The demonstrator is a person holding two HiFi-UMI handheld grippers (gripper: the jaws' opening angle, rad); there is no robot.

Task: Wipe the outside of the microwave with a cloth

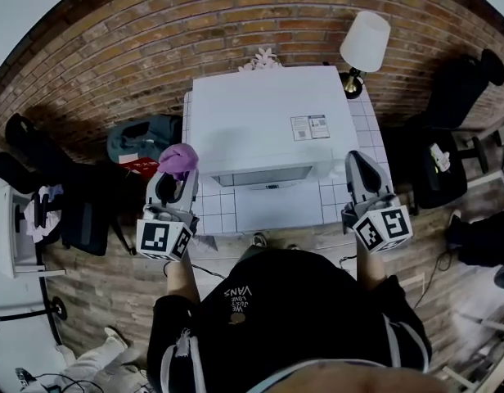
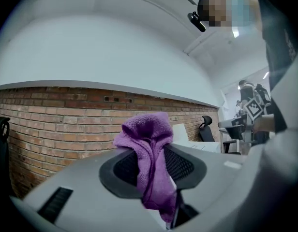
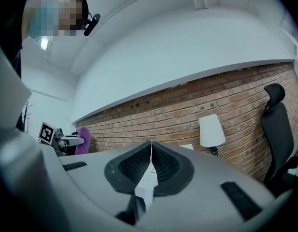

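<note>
A white microwave (image 1: 267,121) stands on a white tiled table (image 1: 276,207) against the brick wall, its door facing me. My left gripper (image 1: 177,170) is held up at the table's left front corner, shut on a purple cloth (image 1: 178,159) that bunches above its jaws. In the left gripper view the purple cloth (image 2: 150,161) hangs pinched between the dark pads (image 2: 126,168). My right gripper (image 1: 360,169) hovers at the microwave's right front corner, shut with nothing in it. Its pads (image 3: 134,165) meet along a thin line, and the far-off purple cloth (image 3: 82,140) shows at the left.
A lamp with a white shade (image 1: 362,46) stands at the table's back right. Dark bags (image 1: 141,137) lie on the floor to the left. A black office chair (image 1: 456,88) sits at the right, and another chair (image 1: 27,150) at the far left.
</note>
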